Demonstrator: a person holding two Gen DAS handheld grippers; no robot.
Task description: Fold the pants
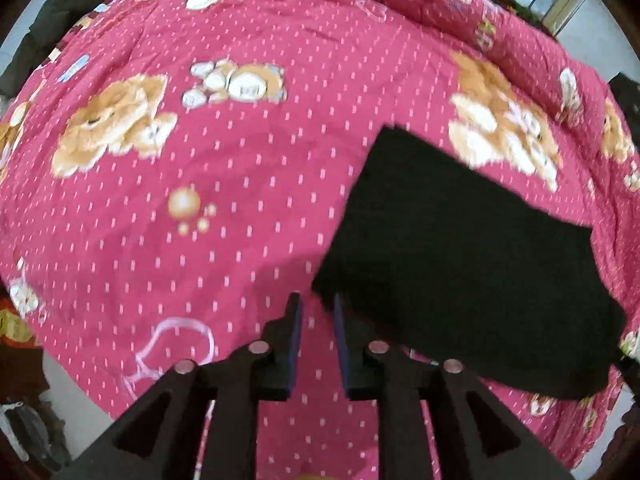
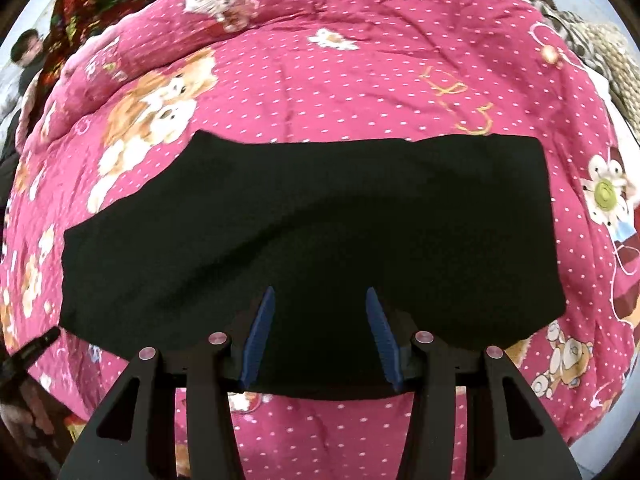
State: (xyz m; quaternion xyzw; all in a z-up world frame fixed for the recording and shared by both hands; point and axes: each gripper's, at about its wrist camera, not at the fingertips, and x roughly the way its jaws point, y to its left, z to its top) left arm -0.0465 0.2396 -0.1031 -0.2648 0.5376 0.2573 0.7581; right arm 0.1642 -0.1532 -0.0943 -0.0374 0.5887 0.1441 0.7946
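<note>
Where one quilt point(image 2: 360, 80) spreads: one black pants point(image 2: 320, 220), two parted claws.

The left hand-held gripper point(image 1: 316, 304) points forward and slightly down, its two fingers parted by a narrow gap with nothing between the blue pads point(image 1: 295, 336). The tips look slightly blurred. The right hand-held gripper point(image 2: 320, 300) also points forward and down, its fingers spread much wider than the left's. Its ribbed blue pads point(image 2: 258, 340) angle outward toward the base, and nothing is clamped between them.
</note>
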